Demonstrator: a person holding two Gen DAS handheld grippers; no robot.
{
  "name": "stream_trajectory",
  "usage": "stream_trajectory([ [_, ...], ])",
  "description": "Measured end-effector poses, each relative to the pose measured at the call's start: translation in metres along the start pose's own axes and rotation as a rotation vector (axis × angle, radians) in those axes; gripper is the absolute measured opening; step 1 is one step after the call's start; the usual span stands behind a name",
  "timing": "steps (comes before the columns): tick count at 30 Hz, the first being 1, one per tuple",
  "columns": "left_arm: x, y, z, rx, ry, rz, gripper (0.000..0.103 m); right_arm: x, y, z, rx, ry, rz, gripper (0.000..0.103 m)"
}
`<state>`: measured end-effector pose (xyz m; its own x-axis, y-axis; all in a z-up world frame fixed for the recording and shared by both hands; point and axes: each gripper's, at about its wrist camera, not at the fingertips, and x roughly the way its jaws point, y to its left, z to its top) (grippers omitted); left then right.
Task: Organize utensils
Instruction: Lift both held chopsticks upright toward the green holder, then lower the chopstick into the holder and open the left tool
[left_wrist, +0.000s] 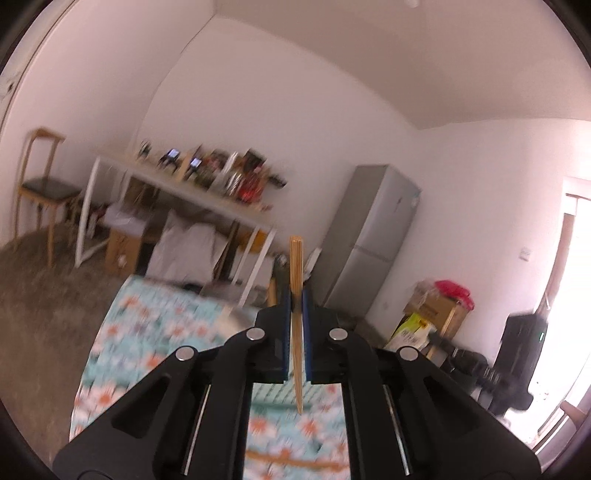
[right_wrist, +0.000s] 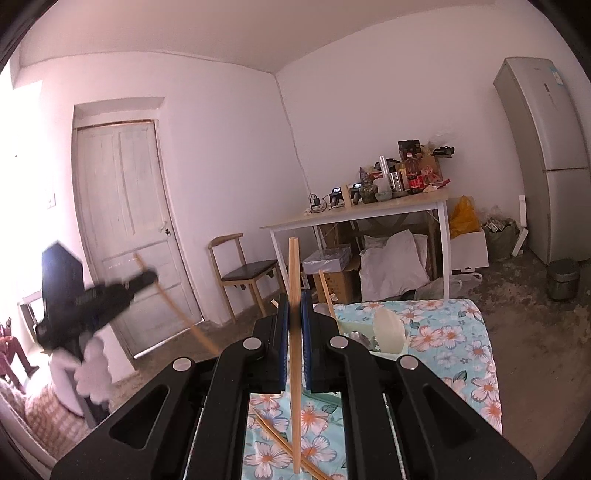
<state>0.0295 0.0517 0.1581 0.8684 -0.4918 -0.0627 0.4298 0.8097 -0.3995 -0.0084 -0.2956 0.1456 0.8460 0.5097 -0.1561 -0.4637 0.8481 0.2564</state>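
Left tool (left_wrist: 296, 314) pinching one wooden chopstick (left_wrist: 296, 258) between blue pads, stick upright, gripped near middle. Right tool (right_wrist: 294, 314) pinching second chopstick (right_wrist: 294, 266) same way, also upright. Loose chopsticks (right_wrist: 280, 439) lie below right tool on floral table (right_wrist: 461, 343); pale green utensil holder (right_wrist: 391, 334) just ahead-right of it.

Handling judgement: sticks light, stiff, smooth, thin; likely to pivot or slip in pads. Mid-length grip balances; firm squeeze, slow tilts.
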Motion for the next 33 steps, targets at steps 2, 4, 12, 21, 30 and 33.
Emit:
stream_trajectory([
  [2, 0.009, -0.011, 0.012, 0.026, -0.044, -0.022, 0.005, -0.004, -0.002, 0.0, 0.009, -0.012, 0.0, 0.007],
  [4, 0.021, -0.022, 0.022, 0.062, -0.08, -0.035, 0.005, -0.009, -0.001, 0.002, 0.014, -0.025, 0.003, 0.007],
  [12, 0.11, -0.036, 0.017, 0.137, -0.018, 0.033, 0.005, -0.017, -0.006, 0.005, 0.026, -0.053, 0.003, 0.007],
  [21, 0.171, -0.021, -0.022, 0.099, 0.13, 0.056, 0.005, -0.011, -0.014, 0.0, 0.033, -0.023, -0.008, 0.007],
  [30, 0.157, -0.001, -0.026, 0.015, 0.132, -0.002, 0.039, -0.003, -0.017, -0.004, 0.049, 0.0, -0.01, 0.007],
  [33, 0.14, -0.004, -0.017, 0.017, 0.093, 0.004, 0.048, -0.002, -0.015, -0.003, 0.048, 0.001, -0.009, 0.007],
])
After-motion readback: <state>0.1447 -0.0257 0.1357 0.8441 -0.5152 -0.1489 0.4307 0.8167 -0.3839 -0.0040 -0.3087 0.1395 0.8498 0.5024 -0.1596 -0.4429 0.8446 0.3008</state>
